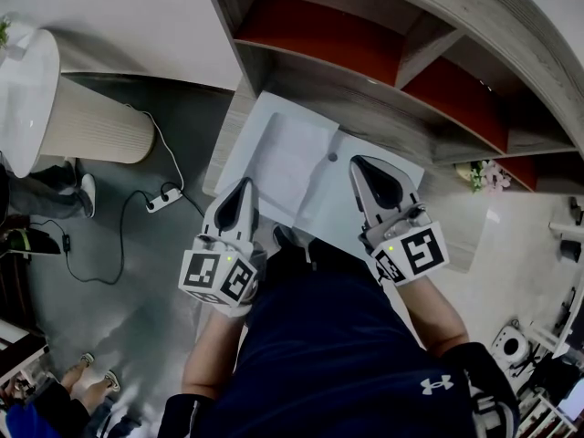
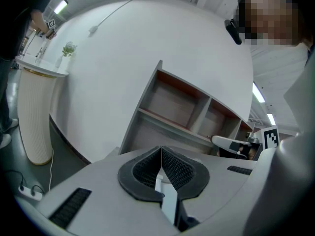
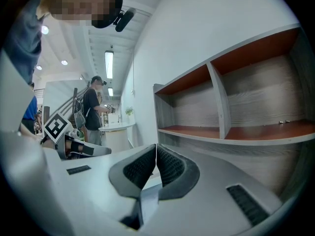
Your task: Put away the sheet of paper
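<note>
Sheet of paper (image 1: 290, 164) stretched btwn tools; L tool (image 1: 244, 188) & R tool (image 1: 361, 166) both clenched on its near edge.

Your head view's bright with even light and a soft shadow on the floor (image 1: 137, 272). The sheet of paper (image 1: 292, 167) is pale, folds still readable. Both gripper views bow hard at the edges with black corners. A ceiling tube (image 3: 109, 63) glares, and the right hand-held gripper (image 3: 156, 151) is soft up close.

Your sheet of paper (image 1: 292, 167) at centre frame, your left gripper (image 1: 244, 184) at its lower left edge, your right gripper (image 1: 359, 163) at its right side, shelf unit (image 1: 365, 62) behind it across the upper right, pedestal table (image 1: 82, 121) far left, power strip (image 1: 164, 200) on the floor (image 1: 100, 245) at mid left.
</note>
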Tool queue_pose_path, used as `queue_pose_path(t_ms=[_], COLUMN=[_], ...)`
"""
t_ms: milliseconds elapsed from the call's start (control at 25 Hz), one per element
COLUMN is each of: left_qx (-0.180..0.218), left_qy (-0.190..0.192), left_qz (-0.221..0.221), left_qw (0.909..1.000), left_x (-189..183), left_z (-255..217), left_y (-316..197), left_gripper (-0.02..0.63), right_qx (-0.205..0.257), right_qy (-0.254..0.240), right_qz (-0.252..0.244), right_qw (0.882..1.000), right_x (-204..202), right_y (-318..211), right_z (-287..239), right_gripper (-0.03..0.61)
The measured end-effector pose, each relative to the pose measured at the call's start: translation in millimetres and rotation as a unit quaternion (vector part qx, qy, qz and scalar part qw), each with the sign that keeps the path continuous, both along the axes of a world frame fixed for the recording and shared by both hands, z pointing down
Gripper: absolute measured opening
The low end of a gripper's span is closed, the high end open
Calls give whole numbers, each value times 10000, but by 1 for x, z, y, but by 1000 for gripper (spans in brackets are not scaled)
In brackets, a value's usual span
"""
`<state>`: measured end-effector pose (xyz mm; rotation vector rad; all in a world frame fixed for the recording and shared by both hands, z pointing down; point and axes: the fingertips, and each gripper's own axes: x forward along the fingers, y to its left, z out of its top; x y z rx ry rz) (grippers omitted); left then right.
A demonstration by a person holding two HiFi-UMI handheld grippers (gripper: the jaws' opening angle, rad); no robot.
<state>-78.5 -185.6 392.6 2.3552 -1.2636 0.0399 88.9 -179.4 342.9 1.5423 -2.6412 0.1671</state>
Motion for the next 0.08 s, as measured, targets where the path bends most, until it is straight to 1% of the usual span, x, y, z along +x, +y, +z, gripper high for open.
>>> queue_pose_path(t_ms=[80], left_qx=[-22], left_qy=[-9], left_qz=[1], left_qw=[10000], left_x=[-1], left_z=[1], left_y=[2], left_gripper=[17], right_qx=[-56], right_qy=[-1], right_qz=[-12], right_qw=[10000], right_x=[-1], right_y=[2], right_z=[3], right_gripper=[17])
